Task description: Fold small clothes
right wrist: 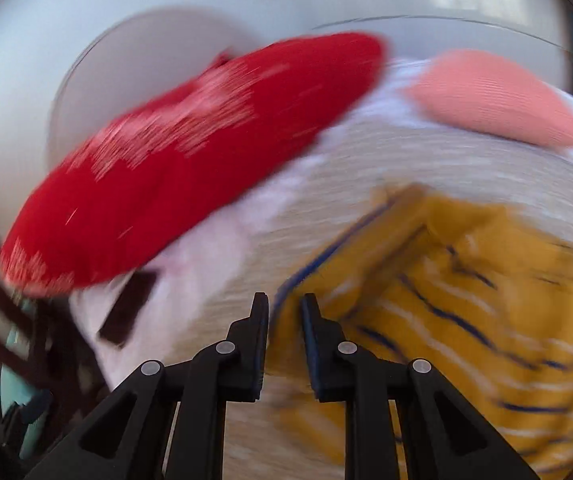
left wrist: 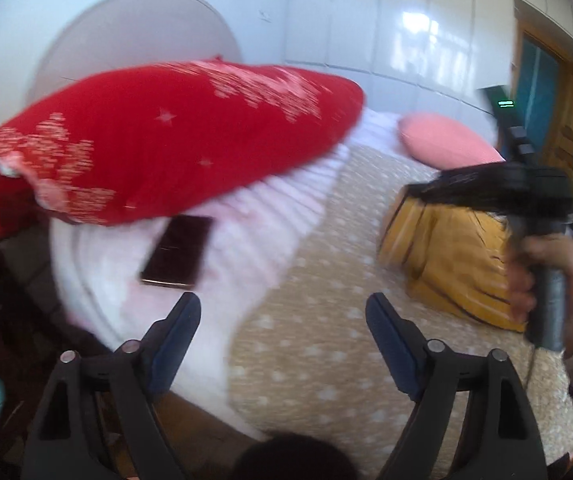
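The yellow striped garment (right wrist: 466, 300) is seen lying crumpled on the beige dotted blanket (left wrist: 306, 340) of the bed, near a pink pillow (left wrist: 446, 144). The left gripper (left wrist: 282, 312) is held above the blanket with its jaws wide apart and nothing between them. The right gripper (right wrist: 284, 308) is shown at the garment's edge, jaws narrowly apart; whether cloth is pinched cannot be told through the blur. A red patterned pillow (left wrist: 174, 136) and a dark phone (left wrist: 178, 252) are visible beyond.
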The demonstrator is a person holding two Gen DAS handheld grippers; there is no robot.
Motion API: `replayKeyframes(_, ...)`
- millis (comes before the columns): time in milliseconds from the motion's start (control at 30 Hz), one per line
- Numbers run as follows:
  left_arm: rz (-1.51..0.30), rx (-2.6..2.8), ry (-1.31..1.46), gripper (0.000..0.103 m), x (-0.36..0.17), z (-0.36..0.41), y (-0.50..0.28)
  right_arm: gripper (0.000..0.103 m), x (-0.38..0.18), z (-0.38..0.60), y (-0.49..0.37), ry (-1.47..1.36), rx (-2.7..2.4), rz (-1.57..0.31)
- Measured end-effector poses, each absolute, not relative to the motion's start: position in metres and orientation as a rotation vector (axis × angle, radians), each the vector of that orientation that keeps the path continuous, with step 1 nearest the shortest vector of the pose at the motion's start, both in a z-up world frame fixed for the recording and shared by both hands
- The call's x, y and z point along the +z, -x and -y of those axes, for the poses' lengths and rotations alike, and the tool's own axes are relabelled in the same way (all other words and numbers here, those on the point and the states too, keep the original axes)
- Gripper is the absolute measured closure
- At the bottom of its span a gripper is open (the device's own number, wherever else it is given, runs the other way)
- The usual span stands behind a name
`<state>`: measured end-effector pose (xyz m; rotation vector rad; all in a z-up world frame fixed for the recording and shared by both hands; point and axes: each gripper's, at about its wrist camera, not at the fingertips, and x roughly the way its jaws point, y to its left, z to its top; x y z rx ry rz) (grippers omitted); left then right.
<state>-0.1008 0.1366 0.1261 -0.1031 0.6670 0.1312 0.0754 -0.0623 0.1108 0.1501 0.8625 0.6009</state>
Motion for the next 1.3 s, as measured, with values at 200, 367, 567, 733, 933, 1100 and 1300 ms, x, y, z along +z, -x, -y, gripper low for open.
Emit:
replayKeyframes(200, -0.655, 0.172, 0.101, 0.018, 0.129, -0.152, 0.104, 0.064, 0.103, 0.013, -0.049, -0.123, 0.67, -0.902)
replayKeyframes(367, -0.653, 0.155, 0.072, 0.017, 0.127, -0.139, 0.107, 0.056, 0.105, 0.065, -0.044, -0.124, 0.52, -0.885)
replayKeyframes(567, -0.66, 0.116, 0.022, 0.017, 0.126, -0.112, 0.105, 0.052, 0.071, 0.208, -0.033, -0.282, 0.244, -0.935)
replayKeyframes(733, -0.687, 0.078, 0.0, 0.017, 0.123, -0.09, 0.099, 0.052, 0.03, 0.318, -0.005, -0.271, -0.012, -0.991)
replayKeyframes(933, -0.745, 0.019, 0.037, 0.017, 0.112, -0.07, 0.086, 0.101, 0.012, 0.451, 0.051, -0.392, -0.224, -0.973)
replayKeyframes(1100, -0.804, -0.063, 0.071, 0.017, 0.094, -0.042, 0.067, 0.053, 0.027, 0.509, 0.096, -0.471, -0.372, -0.88)
replayKeyframes(1300, -0.863, -0.188, 0.122, 0.017, 0.071, -0.009, 0.027, 0.047, 0.043, 0.505, 0.109, -0.492, -0.258, -0.814)
